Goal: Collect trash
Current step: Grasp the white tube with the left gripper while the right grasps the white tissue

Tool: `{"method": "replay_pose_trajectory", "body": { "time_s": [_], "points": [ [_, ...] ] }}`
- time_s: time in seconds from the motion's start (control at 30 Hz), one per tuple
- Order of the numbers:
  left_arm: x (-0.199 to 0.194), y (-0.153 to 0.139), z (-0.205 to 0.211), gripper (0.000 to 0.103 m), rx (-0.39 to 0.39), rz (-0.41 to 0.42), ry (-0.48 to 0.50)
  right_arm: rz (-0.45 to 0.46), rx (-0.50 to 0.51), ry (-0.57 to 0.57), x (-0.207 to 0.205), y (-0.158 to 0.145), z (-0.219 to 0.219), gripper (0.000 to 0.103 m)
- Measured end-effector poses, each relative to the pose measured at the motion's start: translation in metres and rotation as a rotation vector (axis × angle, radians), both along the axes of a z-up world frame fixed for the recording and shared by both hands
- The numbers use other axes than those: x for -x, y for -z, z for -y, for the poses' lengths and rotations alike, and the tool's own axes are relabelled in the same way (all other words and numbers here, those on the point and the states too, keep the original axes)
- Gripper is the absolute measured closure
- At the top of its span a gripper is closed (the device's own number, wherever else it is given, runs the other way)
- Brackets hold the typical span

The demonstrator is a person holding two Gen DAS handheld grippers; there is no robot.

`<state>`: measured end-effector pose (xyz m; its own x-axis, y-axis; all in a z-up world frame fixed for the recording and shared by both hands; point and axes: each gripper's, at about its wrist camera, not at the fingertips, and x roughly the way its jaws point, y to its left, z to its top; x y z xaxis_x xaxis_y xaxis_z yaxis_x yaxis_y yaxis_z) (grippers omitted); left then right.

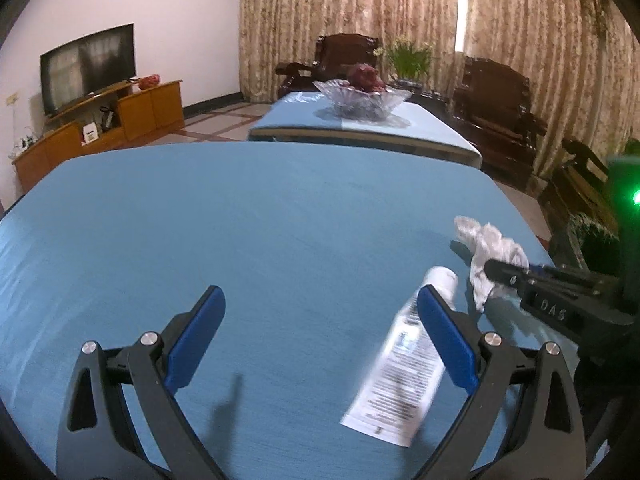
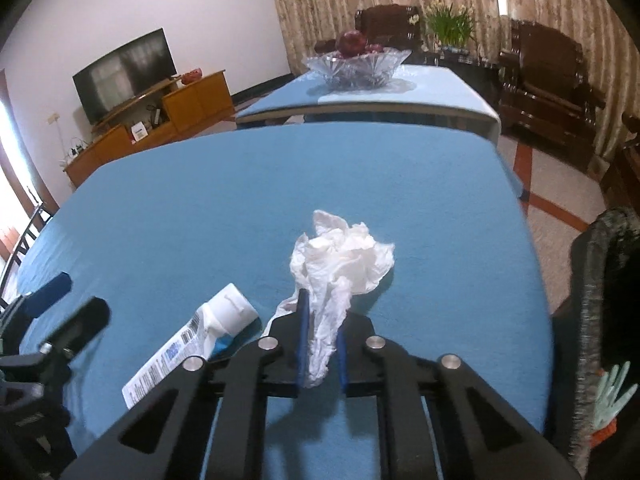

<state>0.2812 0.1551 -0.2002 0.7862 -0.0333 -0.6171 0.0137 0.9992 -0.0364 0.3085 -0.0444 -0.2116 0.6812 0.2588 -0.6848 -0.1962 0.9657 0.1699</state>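
Pickup step in hand. Right gripper [image 2: 320,344] jaws clenched on crumpled tissue [image 2: 340,264] at surface [image 2: 200,200] centre. Left gripper [image 1: 320,344] jaws released, tube [image 1: 408,360] at three o'clock. Next: lift tissue clear.

A crumpled tissue [image 2: 344,256] and a tube [image 2: 192,344] lie on the near table [image 2: 200,200] — tube left of tissue. Behind stands a second table [image 2: 440,88] bearing a glass bowl [image 2: 358,65] of fruit [image 2: 352,43]; armchairs [image 2: 548,80] stand beyond — the television [image 2: 124,74] far left.
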Motion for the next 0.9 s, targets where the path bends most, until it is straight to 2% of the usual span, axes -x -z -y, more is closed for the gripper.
{"method": "replay_pose_trajectory", "body": {
  "time_s": [0.3, 0.47, 0.63, 0.7, 0.77, 0.8, 0.9],
  "points": [
    [-0.010, 0.018, 0.032, 0.009, 0.003, -0.065, 0.066, 0.028, 0.005, 0.020, 0.026, -0.011, 0.028, 0.091],
    [-0.023, 0.021, 0.050, 0.009, 0.006, -0.091, 0.086, 0.037, -0.007, 0.029, 0.028, -0.012, 0.038, 0.091],
    [-0.043, 0.029, 0.061, 0.009, -0.011, -0.150, 0.099, 0.044, -0.022, 0.026, 0.027, -0.013, 0.042, 0.091],
    [-0.049, 0.035, 0.065, 0.014, -0.021, -0.187, 0.114, 0.045, -0.024, 0.024, 0.027, -0.012, 0.042, 0.091],
    [-0.054, 0.041, 0.069, 0.028, -0.027, -0.228, 0.131, 0.045, -0.026, 0.025, 0.028, -0.012, 0.043, 0.091],
    [-0.055, 0.044, 0.071, 0.028, -0.030, -0.240, 0.131, 0.045, -0.029, 0.025, 0.030, -0.011, 0.043, 0.091],
    [-0.056, 0.042, 0.071, 0.044, -0.016, -0.228, 0.133, 0.045, -0.031, 0.025, 0.032, -0.011, 0.043, 0.091]
  ]
}}
